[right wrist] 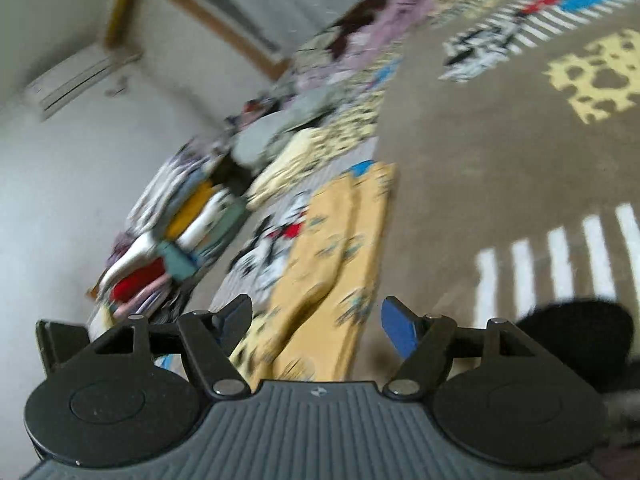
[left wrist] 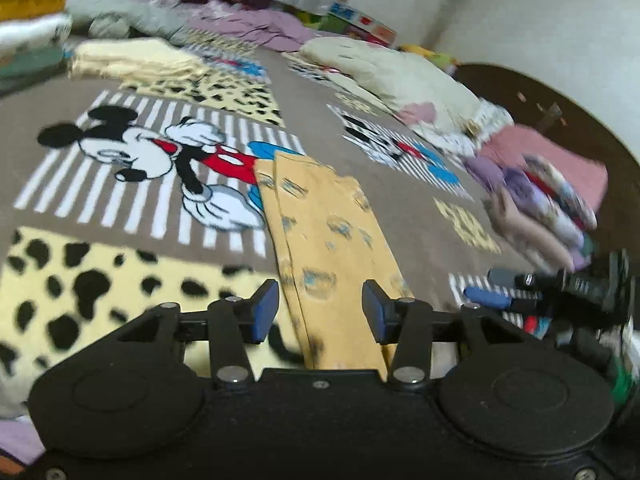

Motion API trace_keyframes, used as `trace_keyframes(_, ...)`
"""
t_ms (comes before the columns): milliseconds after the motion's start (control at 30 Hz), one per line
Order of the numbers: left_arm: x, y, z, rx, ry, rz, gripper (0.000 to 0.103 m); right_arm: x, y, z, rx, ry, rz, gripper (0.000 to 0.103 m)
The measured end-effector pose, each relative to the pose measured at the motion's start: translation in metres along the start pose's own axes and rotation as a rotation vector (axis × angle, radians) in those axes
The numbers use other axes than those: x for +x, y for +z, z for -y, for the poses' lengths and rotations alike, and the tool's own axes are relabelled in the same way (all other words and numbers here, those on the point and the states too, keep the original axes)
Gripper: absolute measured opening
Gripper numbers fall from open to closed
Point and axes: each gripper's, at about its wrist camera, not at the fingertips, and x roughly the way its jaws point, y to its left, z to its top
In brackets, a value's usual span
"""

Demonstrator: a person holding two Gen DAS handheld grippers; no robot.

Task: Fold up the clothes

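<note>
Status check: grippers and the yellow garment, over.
Left gripper open, right gripper open. Yellow pants flat on blanket, ungripped. Folded stack beside, not blocking.

Brown blanket (left wrist: 320, 92) with a black, white and red cartoon mouse on white stripes, plus pale yellow patches spotted in black. Orange-yellow garment (left wrist: 328, 232) printed with small blue-grey motifs, blurred. Cream folded pile (left wrist: 132, 58) behind; purple clothes (left wrist: 260, 28) further back. Pink, lilac and beige folded stack (left wrist: 548, 208) at right. Black gripper bodies with blue finger pads (left wrist: 266, 312). White walls (right wrist: 80, 168); red, teal, mustard and white stack (right wrist: 180, 232).
</note>
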Motion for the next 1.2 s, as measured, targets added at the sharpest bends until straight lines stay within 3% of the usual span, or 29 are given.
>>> trace_keyframes(167,0.052,0.029,-0.025,-0.084,-0.004,-0.001,0.051,0.054,0.027,0.023,0.011,-0.047,0.014,0.069)
trace_keyframes(333,0.095,0.057,-0.055,-0.151,-0.010,-0.032,0.052,0.095,0.048,0.036,0.035,-0.025,0.015,0.065)
trace_keyframes(467,0.123,0.070,-0.069,-0.177,-0.031,-0.043,0.052,0.118,0.060,0.043,0.044,0.002,0.008,0.055)
trace_keyframes(633,0.140,0.081,-0.069,-0.152,-0.062,-0.050,0.052,0.136,0.068,0.043,0.012,0.028,-0.069,0.046)
trace_keyframes(767,0.152,0.086,-0.066,-0.125,-0.093,-0.061,0.050,0.144,0.074,0.048,0.041,0.032,-0.092,0.028)
trace_keyframes(833,0.158,0.088,-0.062,-0.096,-0.093,-0.066,0.044,0.147,0.076,0.050,0.057,0.039,-0.102,0.022)
trace_keyframes(900,0.164,0.089,-0.058,-0.062,-0.061,-0.067,0.018,0.152,0.078,0.049,0.053,0.035,-0.111,0.010)
trace_keyframes(967,0.166,0.091,-0.057,-0.052,-0.059,-0.065,0.009,0.154,0.079,0.046,0.044,0.024,-0.113,0.009)
trace_keyframes(1200,0.177,0.106,-0.056,-0.035,-0.057,-0.027,0.006,0.161,0.102,0.022,-0.072,0.048,-0.022,0.007)
